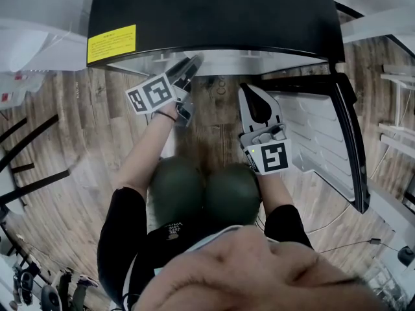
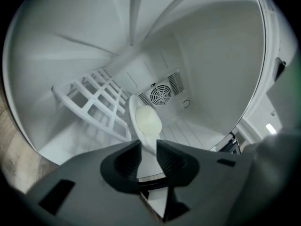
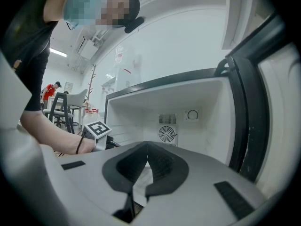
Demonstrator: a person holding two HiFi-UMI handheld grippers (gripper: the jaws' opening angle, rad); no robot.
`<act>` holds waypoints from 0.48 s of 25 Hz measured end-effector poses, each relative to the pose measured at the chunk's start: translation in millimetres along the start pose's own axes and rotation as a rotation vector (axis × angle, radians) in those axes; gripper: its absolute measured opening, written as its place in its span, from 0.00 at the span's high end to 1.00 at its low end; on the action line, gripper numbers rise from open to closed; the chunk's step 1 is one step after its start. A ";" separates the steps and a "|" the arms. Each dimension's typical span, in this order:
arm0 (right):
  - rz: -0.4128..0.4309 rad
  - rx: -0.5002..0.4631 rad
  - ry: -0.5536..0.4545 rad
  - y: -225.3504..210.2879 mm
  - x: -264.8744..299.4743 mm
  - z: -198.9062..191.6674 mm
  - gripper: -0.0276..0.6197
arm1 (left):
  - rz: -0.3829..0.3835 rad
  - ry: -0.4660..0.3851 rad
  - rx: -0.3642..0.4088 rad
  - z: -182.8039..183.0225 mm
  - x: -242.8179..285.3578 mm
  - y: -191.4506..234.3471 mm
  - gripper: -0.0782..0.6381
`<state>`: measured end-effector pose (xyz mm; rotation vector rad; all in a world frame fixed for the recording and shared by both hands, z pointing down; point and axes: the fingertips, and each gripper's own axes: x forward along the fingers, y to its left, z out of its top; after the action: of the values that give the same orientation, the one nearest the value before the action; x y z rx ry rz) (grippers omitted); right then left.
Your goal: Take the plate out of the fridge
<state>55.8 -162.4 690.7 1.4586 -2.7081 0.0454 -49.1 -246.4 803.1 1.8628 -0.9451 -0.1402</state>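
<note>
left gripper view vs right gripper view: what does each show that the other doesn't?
Left gripper view only: the plate, its rim clamped by the left hand-held gripper, and a white wire shelf beside it inside the fridge.
Right gripper view only: the open door, the left one's marker cube, the person's forearm and the room behind. The right hand-held gripper has its jaws together, empty.
Both: the fan grille and round dial on the back wall.

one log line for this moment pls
phase: reach for plate | left hand-held gripper: in fridge, plate rim between jaws, grip unconfirmed | right hand-held gripper: shut, empty, outside fridge | door: open
</note>
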 end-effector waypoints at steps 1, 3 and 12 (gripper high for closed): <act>0.001 0.000 -0.001 0.2 -0.2 0.2 0.94 | 0.018 -0.005 0.002 0.2 0.1 1.9 0.76; 0.001 -0.002 -0.001 0.1 -0.6 0.0 0.94 | 0.036 -0.013 0.006 0.5 0.1 3.2 0.77; 0.004 0.000 0.001 0.5 -1.1 -1.5 0.94 | 0.046 -0.015 -0.016 0.5 0.5 4.1 0.78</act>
<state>56.0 -161.1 692.1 1.4524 -2.7101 0.0468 -51.3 -247.9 806.4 1.8259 -0.9938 -0.1334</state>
